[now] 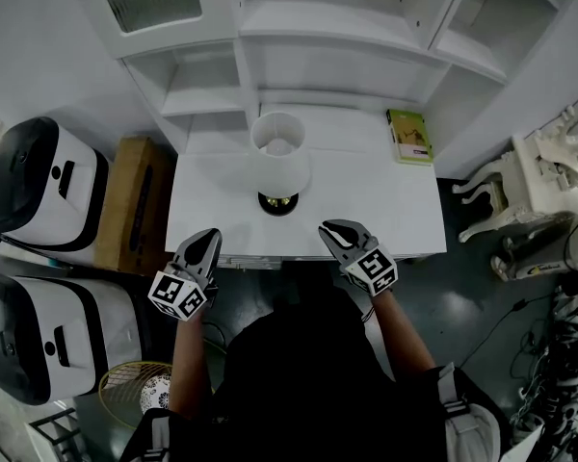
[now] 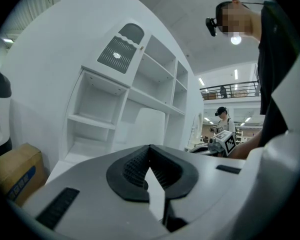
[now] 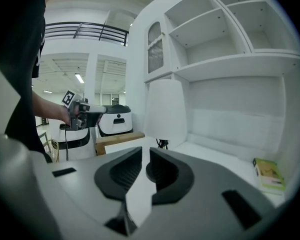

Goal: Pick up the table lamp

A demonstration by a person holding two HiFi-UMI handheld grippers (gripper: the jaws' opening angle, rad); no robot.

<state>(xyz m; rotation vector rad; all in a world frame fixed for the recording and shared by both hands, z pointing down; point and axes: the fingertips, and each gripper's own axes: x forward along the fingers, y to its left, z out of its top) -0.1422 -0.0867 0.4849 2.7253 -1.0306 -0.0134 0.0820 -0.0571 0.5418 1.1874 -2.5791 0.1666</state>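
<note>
At the bench edge we hold the left gripper and right gripper clenched, empty; approaching the table lamp calls for opening one.

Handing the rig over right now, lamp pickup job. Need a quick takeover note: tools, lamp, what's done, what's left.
Left tool: shut, empty, at the near edge of the white desk, left of the lamp.
Right tool: all but shut, empty, at the near edge, right of the lamp.
Table lamp: upright on the desk, ahead of and between the two tools, untouched. A green book lies at the back right, apart from it.
Done: nothing yet.
Left: open a tool, reach in, grip the lamp, probably below the shade, and lift.
</note>
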